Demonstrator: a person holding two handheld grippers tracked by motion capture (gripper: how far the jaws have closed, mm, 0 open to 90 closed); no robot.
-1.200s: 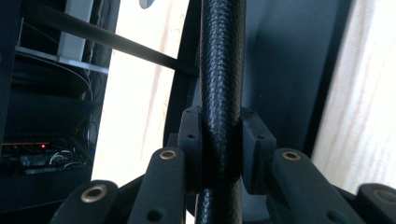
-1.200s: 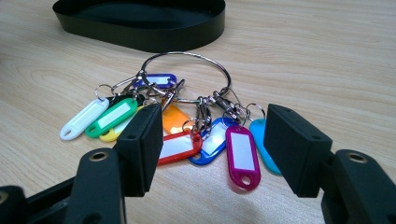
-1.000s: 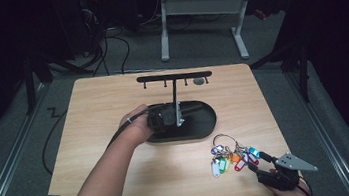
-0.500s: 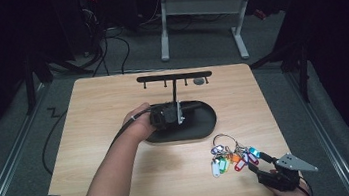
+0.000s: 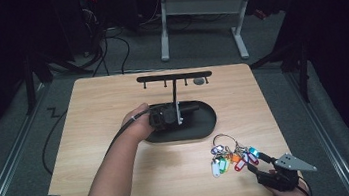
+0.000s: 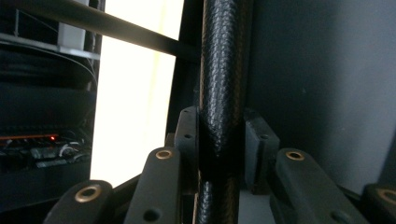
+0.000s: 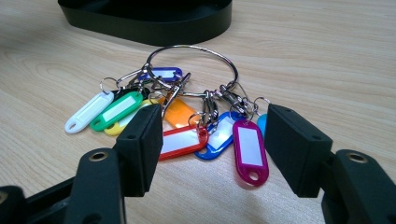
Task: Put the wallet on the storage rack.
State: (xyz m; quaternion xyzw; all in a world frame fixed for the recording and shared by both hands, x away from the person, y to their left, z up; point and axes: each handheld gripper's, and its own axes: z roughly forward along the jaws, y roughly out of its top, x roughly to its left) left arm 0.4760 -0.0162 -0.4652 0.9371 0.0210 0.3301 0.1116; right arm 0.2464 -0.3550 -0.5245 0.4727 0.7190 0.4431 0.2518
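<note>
Nearest to us, at the front right corner of the pale wooden counter, our right claw sits low by the counter's front edge with its jaws spread wide and nothing between them. Just ahead of its black pads lies the bunch of coloured plastic key tags on a large steel ring, flat on the wood, apart from the pads. In the right gripper view we see white, green and yellow tags fanned to one side, orange, red and blue in the middle and a magenta tag nearest the other pad, with the ring itself lying toward the stand. Bare counter stretches to the left of the bunch as far as our left forearm, and a narrow strip of wood separates the ring from the base beyond.

Farther in, at the counter's middle, stands the black oval base of the key stand. Our left claw lies over it, jaws on either side of the stand's thin black upright post. Those jaws have just been opening a little, with the post between them; the left gripper view shows the pads close against the post, but we cannot tell whether they press on it.

Farthest off, the stand's black crossbar with small hooks spans near the counter's back edge, with open wood to both sides of it.
</note>
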